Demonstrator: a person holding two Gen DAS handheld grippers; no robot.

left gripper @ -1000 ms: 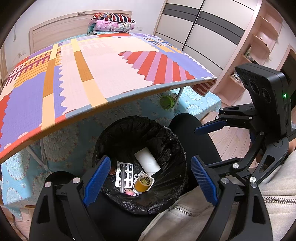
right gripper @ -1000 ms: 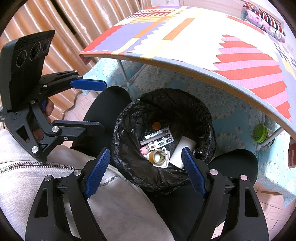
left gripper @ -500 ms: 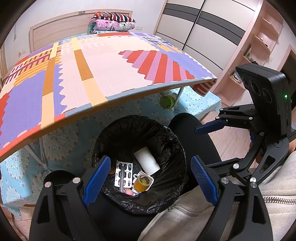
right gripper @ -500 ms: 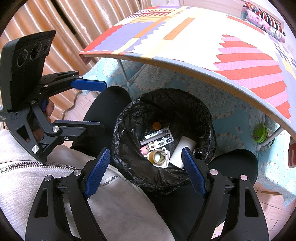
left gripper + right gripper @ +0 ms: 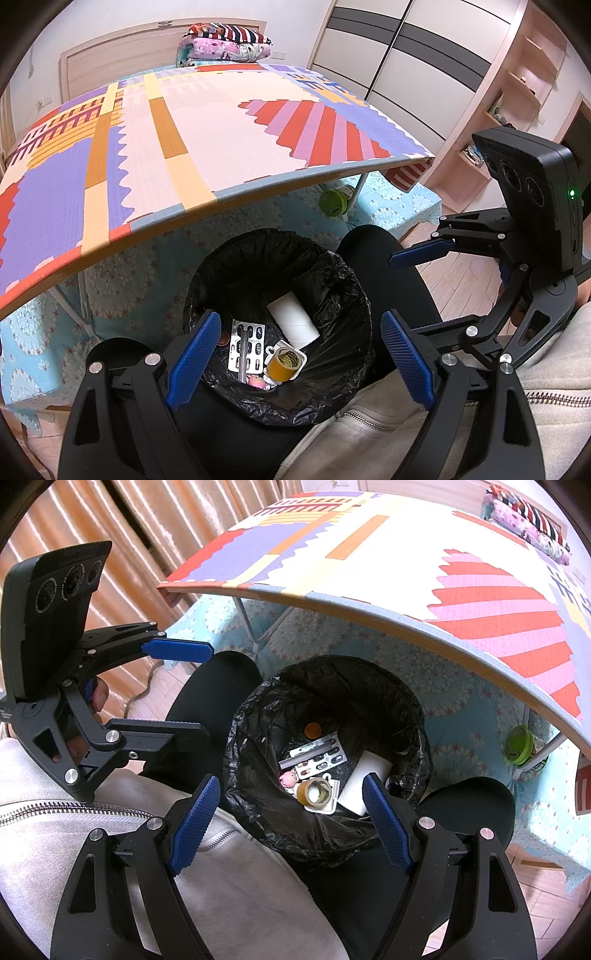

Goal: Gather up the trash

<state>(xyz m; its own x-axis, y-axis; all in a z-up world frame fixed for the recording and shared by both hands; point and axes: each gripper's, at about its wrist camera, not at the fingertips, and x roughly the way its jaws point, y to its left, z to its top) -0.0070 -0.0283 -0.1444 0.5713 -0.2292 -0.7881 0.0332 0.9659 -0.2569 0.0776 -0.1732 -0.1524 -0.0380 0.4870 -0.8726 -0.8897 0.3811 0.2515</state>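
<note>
Nothing has shifted over the last second: your left gripper and right gripper both hang wide and empty above the bin. The trash sits inside it: blister pack, paper roll at its 2 o'clock, cup. With the counter bare, collection looks finished.
</note>
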